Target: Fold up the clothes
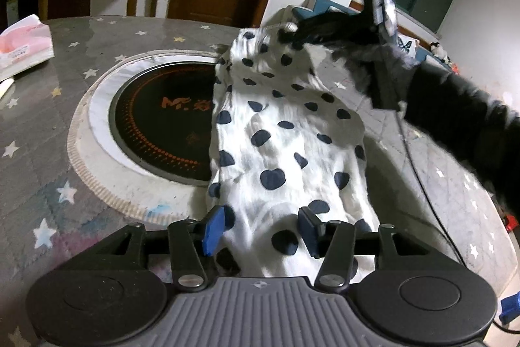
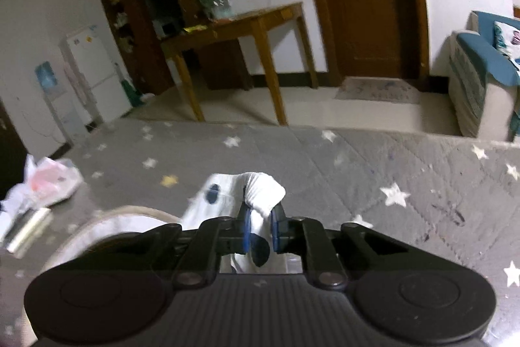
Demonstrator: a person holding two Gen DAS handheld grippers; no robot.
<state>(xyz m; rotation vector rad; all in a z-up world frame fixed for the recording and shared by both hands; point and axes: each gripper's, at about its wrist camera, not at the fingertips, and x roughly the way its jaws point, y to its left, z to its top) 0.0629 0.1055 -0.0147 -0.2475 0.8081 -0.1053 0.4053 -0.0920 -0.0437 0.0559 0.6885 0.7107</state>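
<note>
White cotton garment with dark blue spots (image 1: 279,132) lies stretched across the grey star-print quilted table cover (image 1: 48,184), its left edge overlapping the round black induction hob (image 1: 162,126) set in the table. Left gripper (image 1: 261,230) stands released, blue pads either side of the garment's near end, not pressing it. Right gripper (image 2: 260,226) is clenched on the garment's ribbed white far end, held by a black-sleeved arm (image 1: 461,113).

Crinkled spotted cloth garment (image 1: 282,132) on quilted matt table cover (image 1: 42,184)
</note>
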